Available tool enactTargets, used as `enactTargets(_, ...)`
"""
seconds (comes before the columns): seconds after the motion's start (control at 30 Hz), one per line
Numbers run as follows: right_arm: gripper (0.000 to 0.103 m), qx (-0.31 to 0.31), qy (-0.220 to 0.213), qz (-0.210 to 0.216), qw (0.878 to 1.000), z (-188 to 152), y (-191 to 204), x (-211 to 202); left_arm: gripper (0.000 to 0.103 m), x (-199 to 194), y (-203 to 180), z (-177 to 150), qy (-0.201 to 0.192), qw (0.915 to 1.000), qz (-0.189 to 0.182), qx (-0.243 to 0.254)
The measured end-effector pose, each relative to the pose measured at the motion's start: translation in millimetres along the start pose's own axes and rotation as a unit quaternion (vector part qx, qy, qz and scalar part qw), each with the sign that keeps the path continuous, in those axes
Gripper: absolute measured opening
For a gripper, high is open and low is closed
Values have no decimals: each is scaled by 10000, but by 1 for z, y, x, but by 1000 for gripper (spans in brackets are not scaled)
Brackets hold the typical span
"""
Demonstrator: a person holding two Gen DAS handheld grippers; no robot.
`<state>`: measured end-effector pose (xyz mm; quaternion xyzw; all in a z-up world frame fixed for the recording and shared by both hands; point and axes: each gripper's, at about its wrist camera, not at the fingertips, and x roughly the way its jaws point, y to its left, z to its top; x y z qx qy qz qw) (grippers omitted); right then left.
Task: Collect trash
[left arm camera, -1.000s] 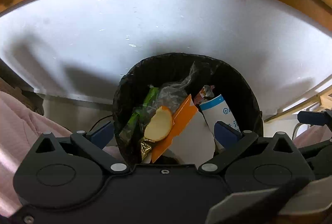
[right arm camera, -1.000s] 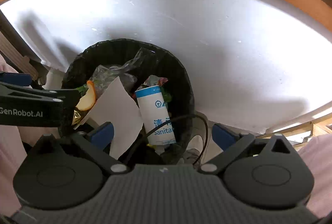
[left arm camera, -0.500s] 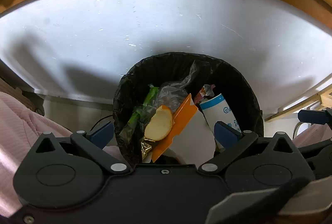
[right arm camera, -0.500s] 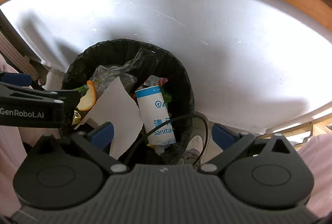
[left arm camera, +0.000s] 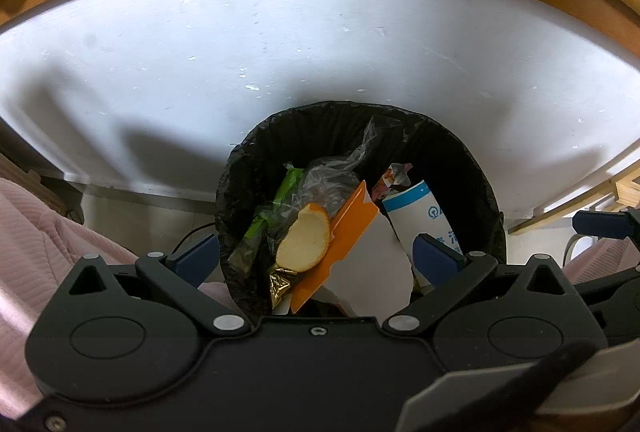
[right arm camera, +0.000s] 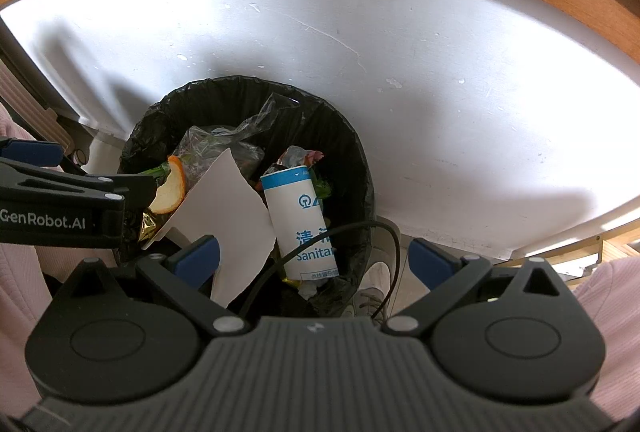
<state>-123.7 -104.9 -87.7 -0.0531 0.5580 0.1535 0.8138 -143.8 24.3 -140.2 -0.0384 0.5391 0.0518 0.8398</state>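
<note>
While nothing is shifting since a second ago, left gripper and right gripper are hovering spread and empty over the black-lined bin; sanitary bag, orange peel are lying inside; collection looking finished.

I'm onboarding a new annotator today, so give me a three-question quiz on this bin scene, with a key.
1. True or false: both grippers, the left gripper and the right gripper, are open and hold nothing.
2. Which item lies against the orange card? A) orange peel B) white paper bag with blue band C) a shoe
3. Fill in: the bin is lined with a ____ plastic bag.

Key: 1 true; 2 A; 3 black.
</note>
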Motion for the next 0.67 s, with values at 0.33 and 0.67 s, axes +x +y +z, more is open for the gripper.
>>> enactTargets(0.33, 103, 7, -5, -9, 10000, 2, 0, -1, 102, 0, 0, 0, -14, 10000, -41, 3)
enactTargets(0.67, 103, 10, -13, -14, 10000, 2, -1, -1, 103, 2, 0, 0, 40, 10000, -58, 36)
